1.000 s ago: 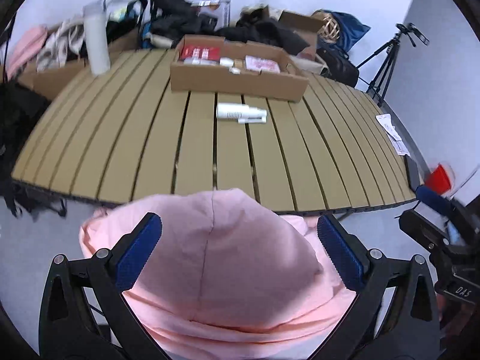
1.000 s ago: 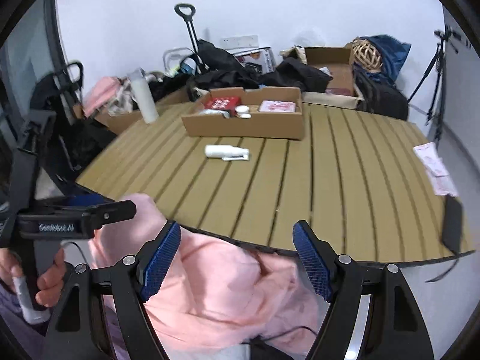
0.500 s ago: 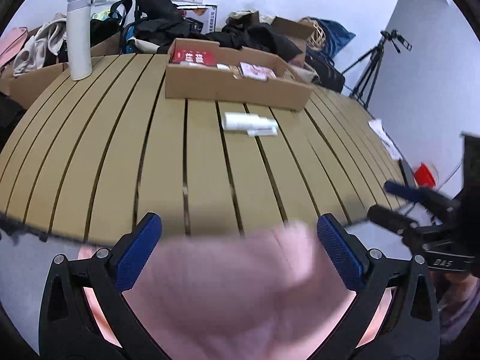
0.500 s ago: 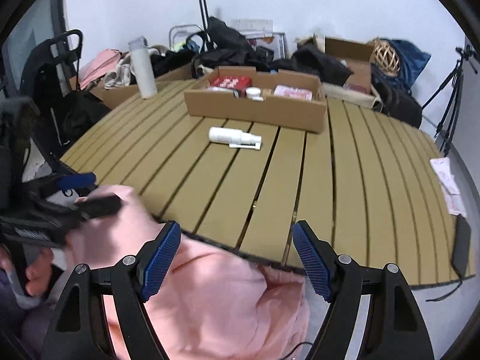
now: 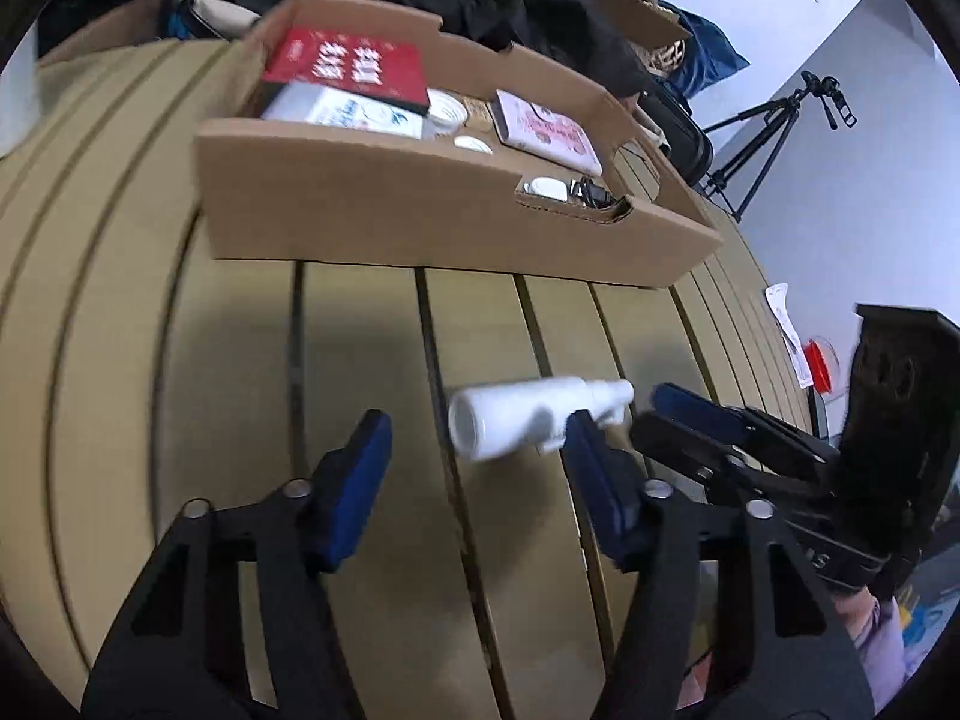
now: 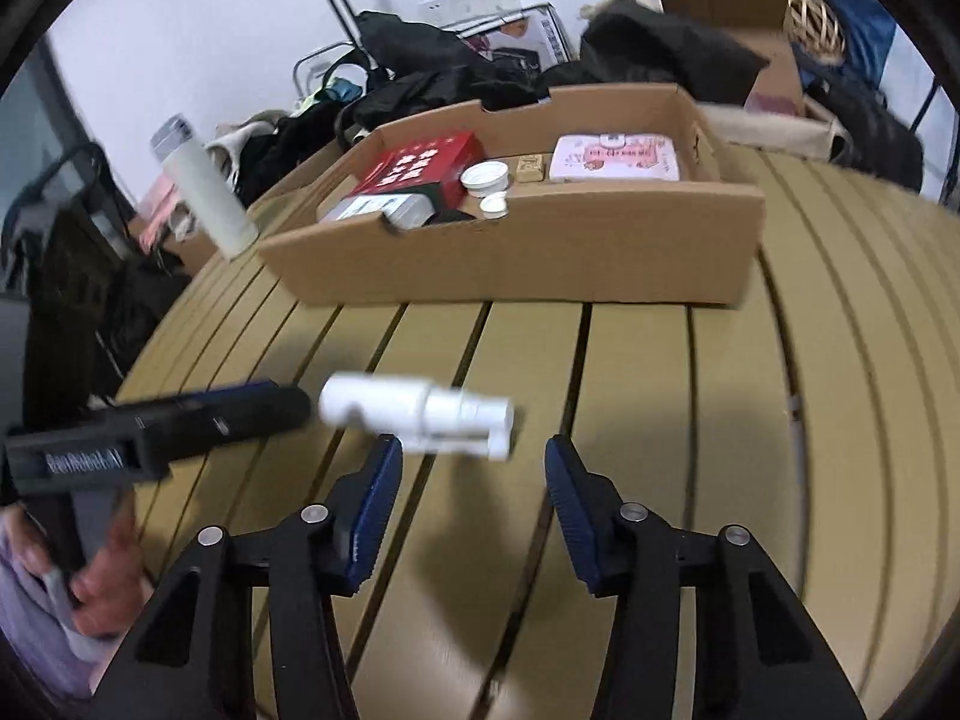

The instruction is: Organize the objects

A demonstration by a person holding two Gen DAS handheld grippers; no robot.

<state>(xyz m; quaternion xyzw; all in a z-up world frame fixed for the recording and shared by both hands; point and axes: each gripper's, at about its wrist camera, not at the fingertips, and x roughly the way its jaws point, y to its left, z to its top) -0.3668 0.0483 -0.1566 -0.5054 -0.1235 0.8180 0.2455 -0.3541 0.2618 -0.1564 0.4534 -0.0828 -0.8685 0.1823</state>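
A white spray bottle (image 5: 528, 417) lies on its side on the slatted wooden table (image 5: 240, 396); it also shows in the right wrist view (image 6: 420, 411). My left gripper (image 5: 474, 480) is open and empty, just short of the bottle. My right gripper (image 6: 468, 501) is open and empty, close before the bottle's nozzle end. Each gripper shows in the other's view: the right one (image 5: 714, 429) beside the nozzle, the left one (image 6: 210, 420) beside the bottle's base. Behind the bottle stands a cardboard tray (image 6: 540, 258) holding a red box (image 6: 420, 165), a pink box (image 6: 615, 156) and small white jars.
A white thermos (image 6: 204, 195) stands at the table's far left. Black bags and clothes, cardboard boxes and a woven basket (image 6: 813, 18) are piled behind the tray. A tripod (image 5: 774, 132) stands at the right. Papers (image 5: 786, 330) lie near the table's right edge.
Both grippers have moved forward from over the pink garment at the table's edge to the middle of the table, close to the white bottle. The pink garment has left view.
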